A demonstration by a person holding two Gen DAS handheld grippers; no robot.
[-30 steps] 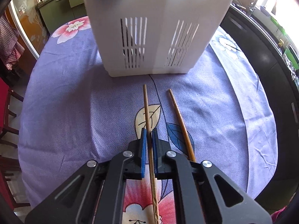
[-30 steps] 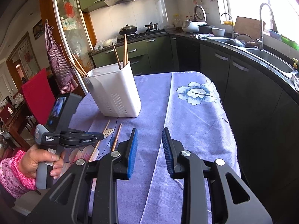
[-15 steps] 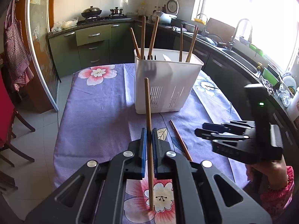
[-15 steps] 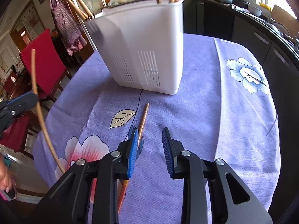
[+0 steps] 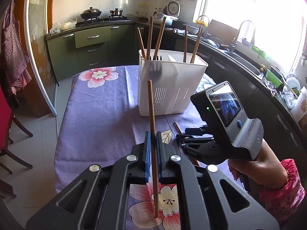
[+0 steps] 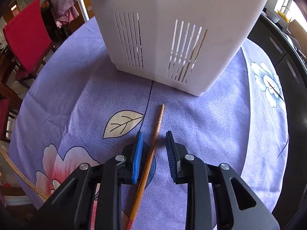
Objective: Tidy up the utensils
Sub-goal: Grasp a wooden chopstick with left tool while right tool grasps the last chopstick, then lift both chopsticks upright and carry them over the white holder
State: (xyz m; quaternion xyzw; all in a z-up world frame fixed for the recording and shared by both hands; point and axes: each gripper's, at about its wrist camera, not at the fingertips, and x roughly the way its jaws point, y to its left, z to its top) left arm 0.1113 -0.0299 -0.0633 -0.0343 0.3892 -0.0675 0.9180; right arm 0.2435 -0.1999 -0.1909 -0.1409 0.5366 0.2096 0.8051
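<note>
Two chopsticks in play. My left tool (image 5: 153, 149) is clamped on one chopstick (image 5: 151, 115), held upright above the purple-clothed worktop (image 5: 99, 115), short of the white slotted holder (image 5: 170, 84) that has more chopsticks (image 5: 159, 36) standing in it. My right tool (image 6: 153, 153) is spread apart, fingers either side of the second chopstick (image 6: 153, 145) lying flat on the cloth just before the holder, not touching it.
</note>
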